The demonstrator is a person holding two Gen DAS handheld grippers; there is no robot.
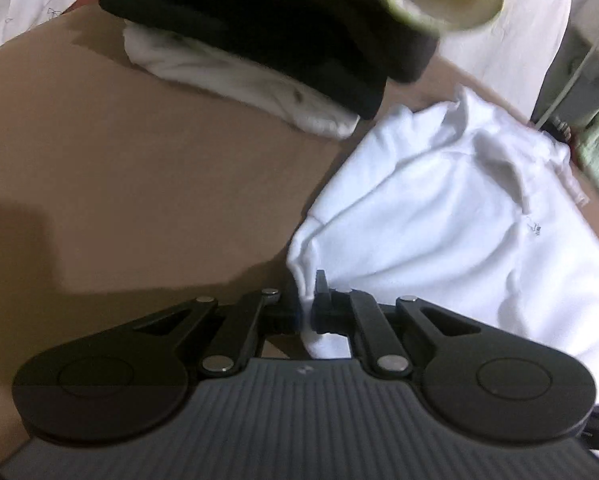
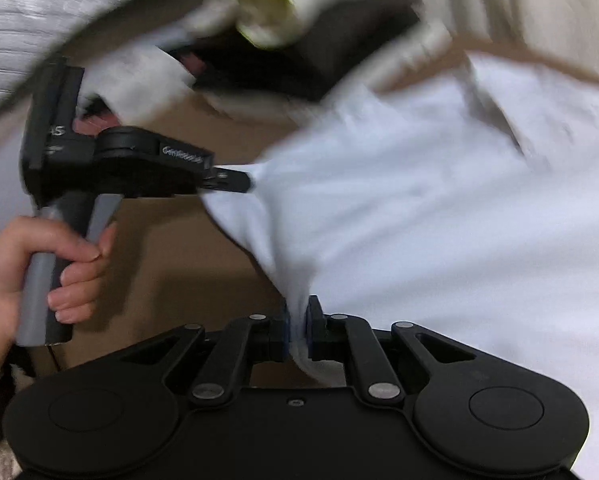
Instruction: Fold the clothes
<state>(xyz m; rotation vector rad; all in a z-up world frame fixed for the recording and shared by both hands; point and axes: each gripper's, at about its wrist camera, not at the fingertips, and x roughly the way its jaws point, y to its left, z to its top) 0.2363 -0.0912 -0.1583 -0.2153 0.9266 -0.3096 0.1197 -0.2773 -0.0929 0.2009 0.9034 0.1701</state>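
Pinching one white garment (image 1: 431,216) edge each, left gripper (image 1: 309,300) and right gripper (image 2: 297,330) clamp cloth; folded pile (image 1: 259,40) at twelve o'clock.

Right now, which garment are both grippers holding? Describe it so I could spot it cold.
On the brown table, in front of the stack of folded clothes, lies a loose, rumpled white garment. The left gripper and right gripper each pinch its edge. Unlike the stacked pieces, it is bright white and unfolded.

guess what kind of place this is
Probably a home laundry-folding spot: a stack of folded clothes sits on a brown table, and a white garment is spread beside it.
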